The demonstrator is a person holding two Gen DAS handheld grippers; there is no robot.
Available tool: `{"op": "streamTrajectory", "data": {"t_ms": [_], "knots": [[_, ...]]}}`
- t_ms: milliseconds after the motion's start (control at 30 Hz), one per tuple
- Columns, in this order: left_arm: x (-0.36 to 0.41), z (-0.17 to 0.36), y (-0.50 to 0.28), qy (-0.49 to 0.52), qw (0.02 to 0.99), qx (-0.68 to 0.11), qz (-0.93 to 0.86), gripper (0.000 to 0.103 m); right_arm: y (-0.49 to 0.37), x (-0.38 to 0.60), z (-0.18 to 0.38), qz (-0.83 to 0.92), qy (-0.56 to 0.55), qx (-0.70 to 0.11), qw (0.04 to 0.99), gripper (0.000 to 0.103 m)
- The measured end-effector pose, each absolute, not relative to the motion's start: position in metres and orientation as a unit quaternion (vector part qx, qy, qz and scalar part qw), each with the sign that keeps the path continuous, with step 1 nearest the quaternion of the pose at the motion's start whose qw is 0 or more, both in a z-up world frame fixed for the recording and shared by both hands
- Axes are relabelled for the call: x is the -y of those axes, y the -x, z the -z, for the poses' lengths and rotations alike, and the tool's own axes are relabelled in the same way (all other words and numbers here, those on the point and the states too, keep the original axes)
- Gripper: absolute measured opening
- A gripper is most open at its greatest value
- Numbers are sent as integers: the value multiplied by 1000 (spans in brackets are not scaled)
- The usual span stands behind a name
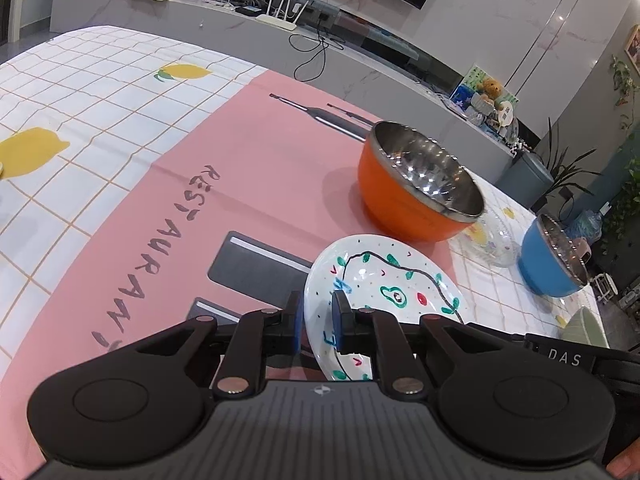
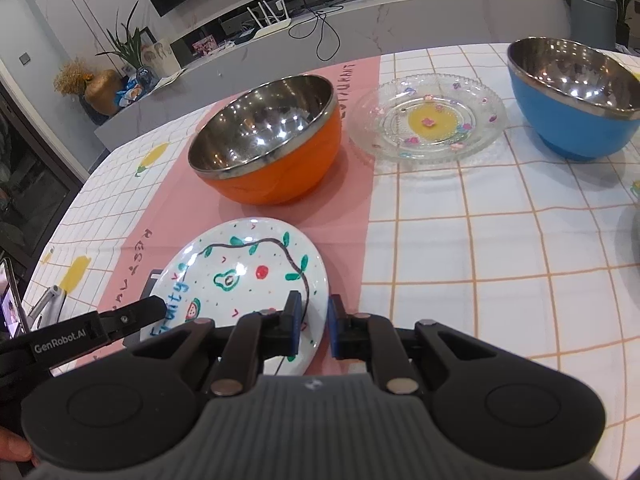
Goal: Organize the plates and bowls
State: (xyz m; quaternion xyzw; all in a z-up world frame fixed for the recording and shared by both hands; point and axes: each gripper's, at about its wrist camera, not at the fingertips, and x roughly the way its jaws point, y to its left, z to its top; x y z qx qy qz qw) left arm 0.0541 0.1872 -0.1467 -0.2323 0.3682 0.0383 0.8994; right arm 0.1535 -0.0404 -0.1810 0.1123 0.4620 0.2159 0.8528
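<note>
Glazed ceramic, the painted plate [image 2: 248, 276] lies low and left in the right view, stiff, slippery, breakable. I see my left tool [image 1: 316, 320] and right tool [image 2: 314, 326] clamped on opposite rims.

- pink placemat [image 1: 224, 184] with "RESTAURANT" lettering, on the checked lemon tablecloth [image 2: 500, 240]
- white router [image 1: 280, 20] on the long grey counter [image 1: 180, 20]
- teddy bear [image 1: 491, 89] further along it

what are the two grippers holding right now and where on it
Both hold the painted plate by its rim: the left hand-held gripper on one edge, the right hand-held gripper on the opposite edge.
</note>
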Motion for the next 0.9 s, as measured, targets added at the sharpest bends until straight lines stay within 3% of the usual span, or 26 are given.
{"op": "streamTrajectory", "data": {"t_ms": [900], "knots": [[-92, 125, -23, 214, 903, -372, 22, 16, -106, 141, 153, -183, -168, -437, 865, 9]]}}
